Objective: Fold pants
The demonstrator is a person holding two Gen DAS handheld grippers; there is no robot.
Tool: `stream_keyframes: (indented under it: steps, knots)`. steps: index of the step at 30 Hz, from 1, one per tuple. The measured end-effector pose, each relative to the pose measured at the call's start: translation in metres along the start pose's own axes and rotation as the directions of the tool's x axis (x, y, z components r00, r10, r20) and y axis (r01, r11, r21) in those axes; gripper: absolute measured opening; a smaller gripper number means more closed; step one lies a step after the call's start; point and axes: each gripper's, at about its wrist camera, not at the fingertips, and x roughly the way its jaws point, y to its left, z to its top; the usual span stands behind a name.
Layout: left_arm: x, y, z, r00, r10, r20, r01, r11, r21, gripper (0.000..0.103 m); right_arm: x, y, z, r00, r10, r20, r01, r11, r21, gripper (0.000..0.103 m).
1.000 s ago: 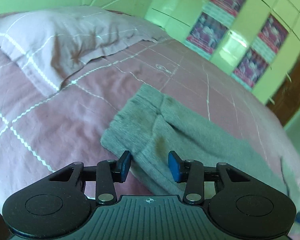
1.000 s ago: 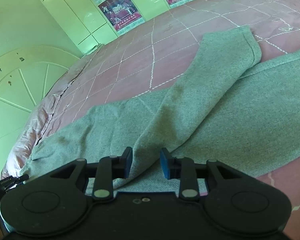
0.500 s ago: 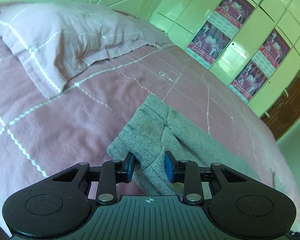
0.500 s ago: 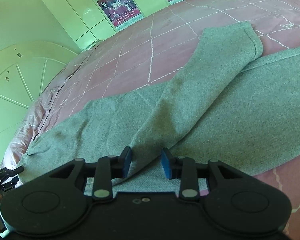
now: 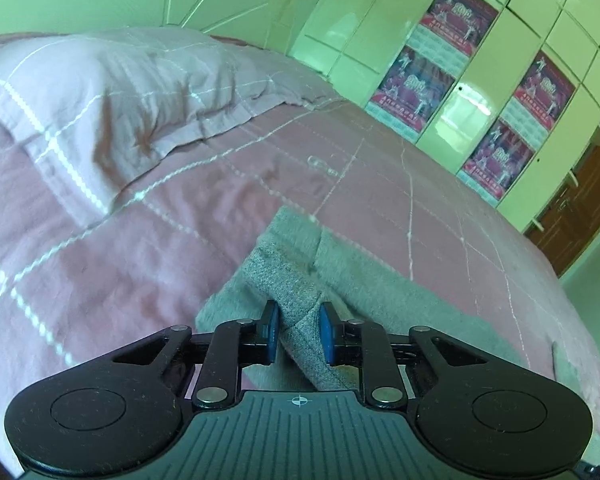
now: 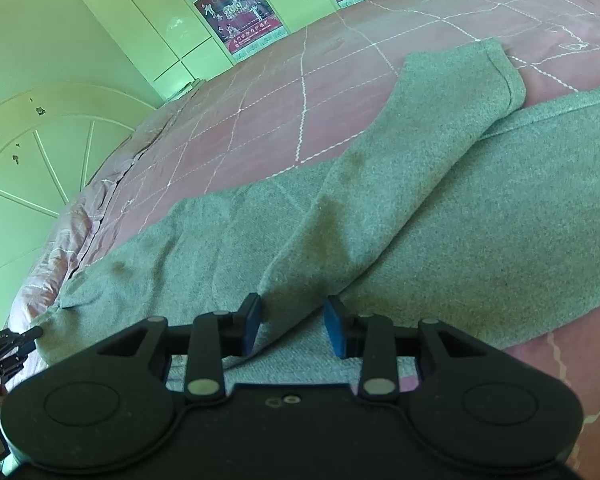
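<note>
The left gripper has its blue pads narrowed around a raised ridge of grey cloth at one end of the pants; the fabric fills the gap and touches both pads, so I judge it clamped on that bunched end, near the edge of the bed closest to the camera. The right gripper sits over the other stretch of the same pants, its jaws wider apart, with a fold edge of cloth lying between them; the left pad touches the cloth but the right pad looks just clear, so whether it truly grips cannot be told. From the right gripper outward, one leg lies folded diagonally over the rest, running away toward the far side of the bed, its hem well apart from both grippers. The long axis of the garment runs along the near edge of the bed, from the left gripper's end to the right gripper's, so each hand holds its own end. Beyond lie the pillow at the head of the bed and the wardrobe doors
</note>
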Motion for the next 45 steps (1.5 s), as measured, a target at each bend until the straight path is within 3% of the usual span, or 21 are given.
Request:
stream_keyframes:
  steps: [4, 7, 10, 11, 12, 15, 18, 21, 23, 25, 28, 30, 31, 32, 33, 34, 37, 40, 42, 44, 45]
  knots:
    - [-0.01, -0.009, 0.012, 0.997, -0.027, 0.074, 0.023, 0.998, 0.059, 0.02, -0.004, 0.0, 0.001, 1.0, 0.005, 0.02, -0.005, 1.0, -0.003, 0.029]
    - [0.012, 0.01, -0.012, 0.997, 0.056, -0.056, -0.053, 0.998, 0.044, 0.02, -0.004, -0.003, 0.001, 1.0, 0.008, 0.02, -0.008, 1.0, 0.011, 0.03]
    - [0.004, 0.025, -0.026, 0.999, 0.021, -0.035, -0.02, 1.0, 0.021, 0.024, -0.005, -0.004, 0.002, 1.0, 0.006, 0.022, -0.006, 1.0, 0.009, 0.03]
    - [0.0, 0.026, -0.026, 1.0, 0.018, -0.026, -0.018, 1.0, 0.01, 0.031, -0.005, -0.005, 0.002, 1.0, 0.004, 0.023, -0.004, 1.0, 0.01, 0.03]
    - [-0.004, 0.025, -0.025, 0.999, 0.034, -0.022, -0.034, 0.999, 0.007, 0.047, -0.006, -0.006, 0.002, 1.0, 0.003, 0.024, -0.004, 1.0, 0.013, 0.03]
    - [-0.018, 0.01, -0.022, 0.992, 0.126, 0.024, -0.128, 0.989, 0.081, 0.056, -0.01, -0.007, 0.004, 0.999, -0.006, 0.046, 0.005, 1.0, 0.014, 0.03]
    - [-0.03, -0.03, -0.023, 0.987, 0.133, 0.092, -0.152, 0.959, 0.237, 0.056, -0.011, -0.004, 0.012, 0.997, -0.026, 0.075, 0.027, 1.0, -0.008, 0.03]
    - [-0.011, -0.071, -0.031, 0.989, 0.136, 0.054, -0.147, 0.912, 0.382, 0.063, -0.005, 0.006, 0.026, 0.995, -0.043, 0.094, 0.046, 0.998, -0.039, 0.03]
    - [0.006, -0.091, -0.041, 0.984, 0.179, -0.001, -0.162, 0.889, 0.429, 0.064, 0.004, 0.018, 0.036, 0.992, -0.084, 0.097, 0.092, 0.992, -0.086, 0.03]
    - [0.009, -0.108, -0.054, 0.987, 0.161, -0.012, -0.139, 0.881, 0.453, 0.064, 0.012, 0.031, 0.042, 0.986, -0.124, 0.109, 0.139, 0.98, -0.143, 0.03]
    - [0.014, -0.129, -0.07, 0.975, 0.22, -0.027, -0.176, 0.843, 0.508, 0.064, 0.031, 0.047, 0.045, 0.97, -0.215, 0.113, 0.236, 0.944, -0.231, 0.034]
    - [0.019, -0.131, -0.072, 0.968, 0.239, -0.072, -0.171, 0.843, 0.51, 0.08, 0.045, 0.052, 0.043, 0.945, -0.309, 0.105, 0.326, 0.9, -0.288, 0.033]
    - [0.024, -0.132, -0.073, 0.965, 0.24, -0.107, -0.151, 0.841, 0.519, 0.084, 0.051, 0.052, 0.041, 0.935, -0.341, 0.099, 0.355, 0.881, -0.314, 0.031]
    - [0.028, -0.136, -0.076, 0.962, 0.246, -0.122, -0.145, 0.832, 0.535, 0.088, 0.053, 0.051, 0.039, 0.929, -0.358, 0.095, 0.368, 0.868, -0.334, 0.02]
    - [0.029, -0.138, -0.077, 0.959, 0.255, -0.125, -0.148, 0.824, 0.547, 0.089, 0.053, 0.047, 0.038, 0.931, -0.355, 0.083, 0.361, 0.868, -0.34, 0.0]
    - [0.03, -0.14, -0.079, 0.958, 0.259, -0.127, -0.148, 0.82, 0.553, 0.089, 0.047, 0.043, 0.037, 0.934, -0.347, 0.082, 0.354, 0.876, -0.328, 0.0]
    - [0.029, -0.14, -0.081, 0.961, 0.244, -0.132, -0.138, 0.833, 0.536, 0.091, 0.005, 0.03, 0.031, 0.928, -0.333, 0.164, 0.368, 0.886, -0.282, 0.0]
    - [0.03, -0.139, -0.083, 0.963, 0.236, -0.13, -0.132, 0.835, 0.534, 0.091, -0.014, -0.004, 0.019, 0.938, -0.342, 0.058, 0.347, 0.919, -0.186, 0.0]
    - [0.031, -0.138, -0.083, 0.964, 0.233, -0.127, -0.132, 0.836, 0.533, 0.092, -0.019, -0.016, 0.011, 0.92, -0.391, 0.009, 0.386, 0.905, -0.179, 0.0]
    - [0.026, -0.138, -0.082, 0.969, 0.218, -0.112, -0.129, 0.841, 0.525, 0.092, -0.033, -0.02, 0.013, 0.923, -0.38, 0.054, 0.384, 0.914, -0.135, 0.003]
    - [0.022, -0.14, -0.081, 0.974, 0.2, -0.11, -0.114, 0.845, 0.523, 0.092, -0.041, -0.019, 0.017, 0.929, -0.357, 0.1, 0.368, 0.923, -0.117, 0.011]
